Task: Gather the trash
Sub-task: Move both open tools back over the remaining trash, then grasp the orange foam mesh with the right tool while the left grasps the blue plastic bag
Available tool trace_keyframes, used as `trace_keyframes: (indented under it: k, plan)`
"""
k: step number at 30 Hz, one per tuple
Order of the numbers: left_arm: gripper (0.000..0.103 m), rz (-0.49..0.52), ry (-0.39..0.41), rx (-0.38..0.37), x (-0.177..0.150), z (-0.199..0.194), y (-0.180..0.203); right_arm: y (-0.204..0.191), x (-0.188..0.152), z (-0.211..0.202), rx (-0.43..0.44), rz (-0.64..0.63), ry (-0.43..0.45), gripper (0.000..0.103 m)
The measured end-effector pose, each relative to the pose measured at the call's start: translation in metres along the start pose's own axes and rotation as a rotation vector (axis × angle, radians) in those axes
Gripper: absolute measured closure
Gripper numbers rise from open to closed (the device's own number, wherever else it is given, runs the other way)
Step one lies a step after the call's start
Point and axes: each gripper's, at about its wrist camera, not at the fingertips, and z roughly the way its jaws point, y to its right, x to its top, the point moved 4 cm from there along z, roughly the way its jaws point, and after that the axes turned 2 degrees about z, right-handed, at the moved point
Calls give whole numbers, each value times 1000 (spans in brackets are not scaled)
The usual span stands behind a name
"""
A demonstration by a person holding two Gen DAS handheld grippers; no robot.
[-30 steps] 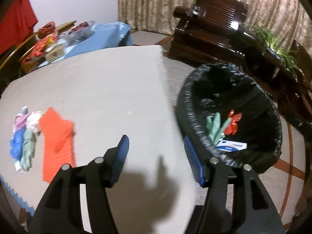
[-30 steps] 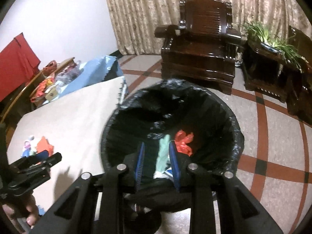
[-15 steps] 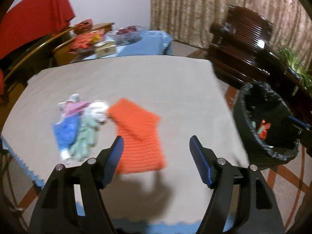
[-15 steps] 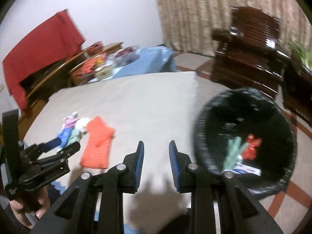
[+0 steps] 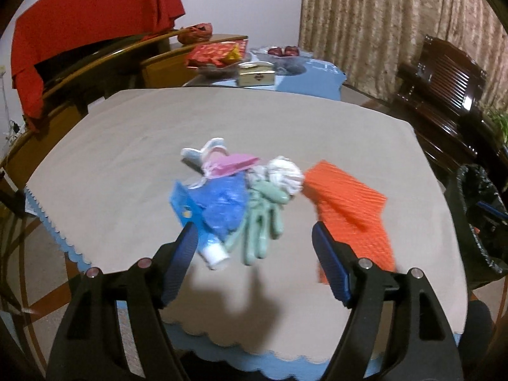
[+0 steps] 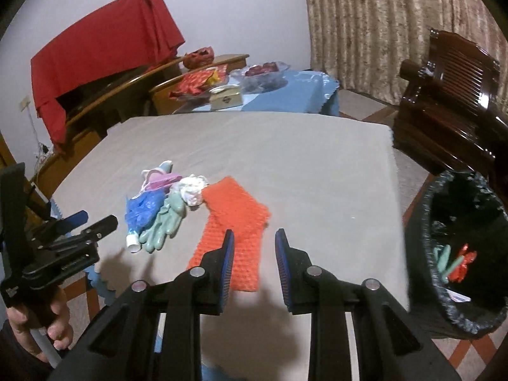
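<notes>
The left gripper (image 5: 250,244) is held above the near edge of the bench (image 5: 285,127); its jaws are opening, and nothing is gripped between the fingers (image 5: 182,250). The right gripper (image 6: 254,254) is held above the same bench with its jaws set narrowly apart and nothing between them. In the right wrist view, the left gripper (image 6: 83,222) is seen at the left edge, carried by a hand (image 6: 41,327). The trash is grouped on the beige bench cover. Nearest lies a white cap (image 5: 216,255) at the end of a tube, with a blue bag (image 5: 222,204) lying over the tube. Just beside it, a green glove (image 5: 263,222) is laid flat. An orange net (image 5: 352,212) lies to the right, touching a white wad (image 5: 284,174). A pink wrapper (image 5: 228,165) lies behind the blue bag. A bin (image 6: 460,254) lined in black stands on the floor off the right edge of the bench; green and red scraps are seen inside it. Farther back, a blue-covered table (image 6: 285,95) carries a small box (image 6: 226,99) and red packets. A red cloth (image 6: 104,57) is draped over furniture at the wall, and a dark wooden chair (image 6: 451,95) stands before a curtain (image 6: 365,25).
</notes>
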Motion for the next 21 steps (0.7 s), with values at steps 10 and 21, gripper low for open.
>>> trace_keyframes:
  k: [10,21]
  plan:
    - [30,-10,-25,3,-8,31,-35,-36,-7,51,19,-34,-46,76]
    - [32,5,-71,-1,-7,85,-42,-41,-4,101,7,-50,-83,76]
